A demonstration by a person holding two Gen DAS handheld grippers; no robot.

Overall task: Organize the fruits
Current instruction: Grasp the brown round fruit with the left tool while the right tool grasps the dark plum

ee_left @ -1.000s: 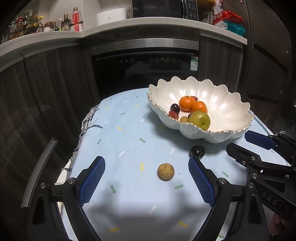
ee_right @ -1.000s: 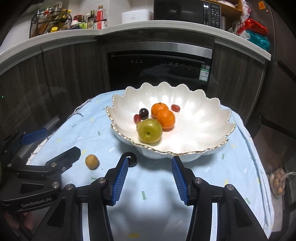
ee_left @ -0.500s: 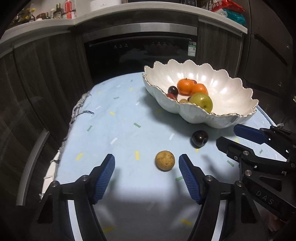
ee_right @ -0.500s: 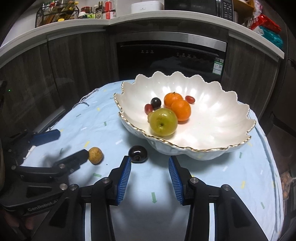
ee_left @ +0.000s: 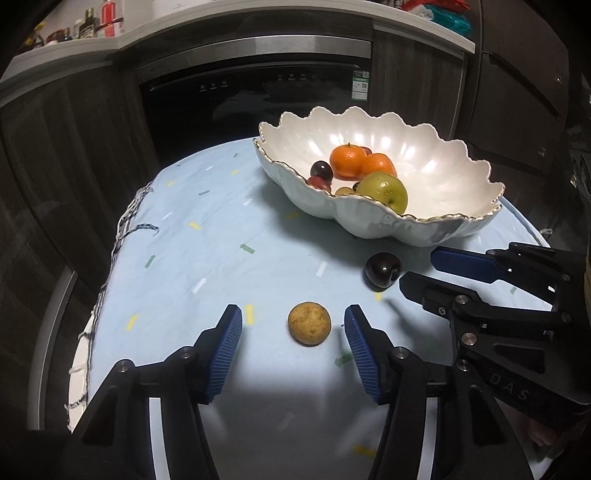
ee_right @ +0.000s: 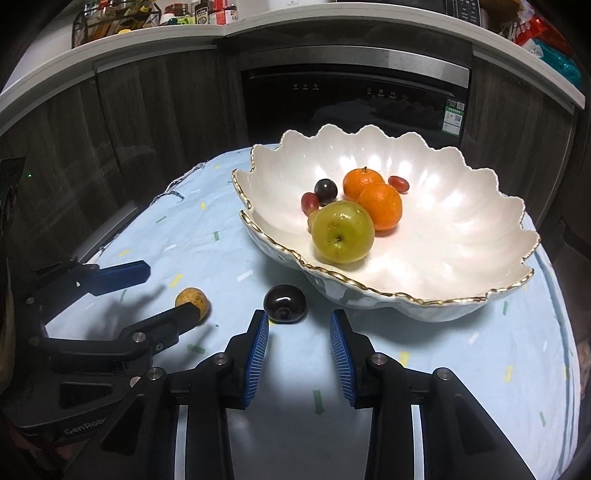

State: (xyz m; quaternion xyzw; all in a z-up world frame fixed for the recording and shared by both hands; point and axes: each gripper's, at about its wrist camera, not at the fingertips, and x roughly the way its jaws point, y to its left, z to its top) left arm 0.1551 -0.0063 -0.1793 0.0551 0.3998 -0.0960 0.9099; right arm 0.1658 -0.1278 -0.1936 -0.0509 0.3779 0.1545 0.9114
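A small tan round fruit [ee_left: 309, 324] lies on the light blue cloth between the blue pads of my left gripper [ee_left: 293, 325]. The jaws are closing and the pads stand apart from the fruit. A dark plum [ee_right: 284, 304] lies just beyond the tips of my right gripper [ee_right: 299, 330], whose jaws are closing too with nothing between them. Both fruits show in each view: the tan fruit [ee_right: 192, 301] and the plum [ee_left: 383, 275]. Behind them stands a white scalloped bowl [ee_right: 461, 229] holding a green apple [ee_right: 342, 231], two oranges [ee_right: 380, 206] and some grapes [ee_right: 325, 191].
The round table's blue cloth [ee_left: 207, 258] has a frayed edge at the left. Dark cabinets and a built-in oven [ee_right: 351, 99] stand behind the table. A countertop above carries bottles [ee_right: 192, 13] and packets.
Both grippers have come lower and closer to the fruits. The left jaws have narrowed around the tan fruit. The right jaws have narrowed and now sit just short of the plum.
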